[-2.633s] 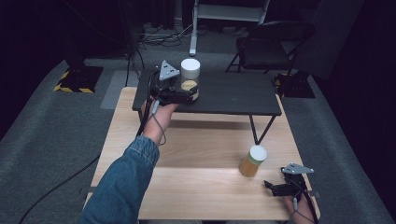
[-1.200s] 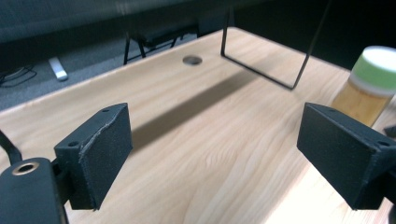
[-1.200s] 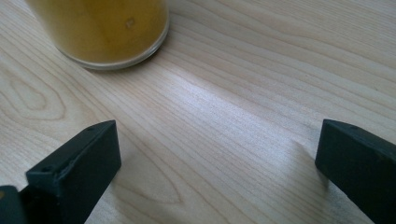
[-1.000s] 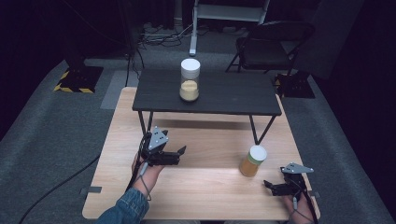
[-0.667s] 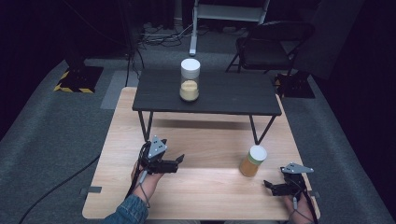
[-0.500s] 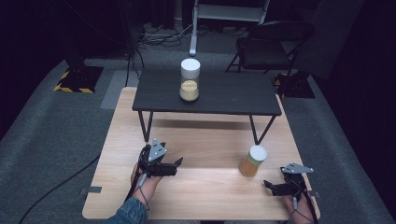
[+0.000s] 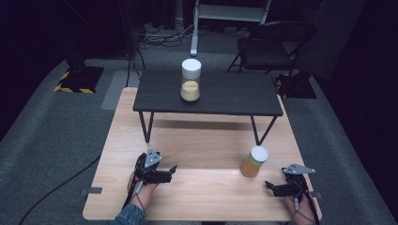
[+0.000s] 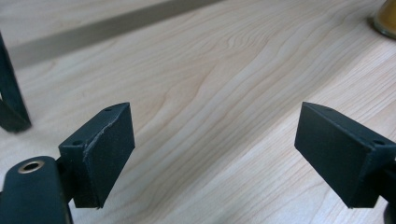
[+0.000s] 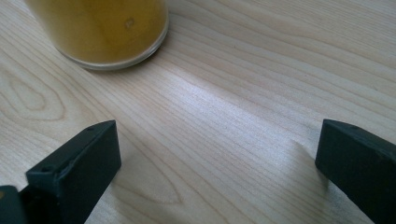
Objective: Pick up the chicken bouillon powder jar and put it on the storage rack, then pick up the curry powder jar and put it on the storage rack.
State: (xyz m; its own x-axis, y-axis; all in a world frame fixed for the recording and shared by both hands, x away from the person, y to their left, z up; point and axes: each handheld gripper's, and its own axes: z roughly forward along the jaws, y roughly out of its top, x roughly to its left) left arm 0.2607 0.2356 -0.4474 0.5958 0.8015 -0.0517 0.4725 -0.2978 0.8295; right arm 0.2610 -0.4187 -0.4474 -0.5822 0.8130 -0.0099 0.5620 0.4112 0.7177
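A tall clear jar [image 7: 191, 81] with a white lid and pale yellow contents stands on the small black table [image 7: 234, 96]. A shorter amber jar [image 7: 254, 161] with a white lid stands on the wooden tabletop [image 7: 206, 145] at the right. My left gripper [image 7: 172, 170] rests low over the wood at the front left, open, with nothing between its pads [image 8: 109, 154]. My right gripper [image 7: 269, 184] sits at the front right, open and empty, just short of the amber jar [image 9: 102, 28].
The black table's thin legs [image 7: 146, 126] stand on the wood behind my left gripper; one leg [image 8: 11, 109] is at the left of the left gripper view. A chair [image 7: 270, 44] and cables lie on the floor beyond.
My left gripper let go of the tall jar on the black table, drew back toward the person and sank to the wooden tabletop. The right gripper kept still.
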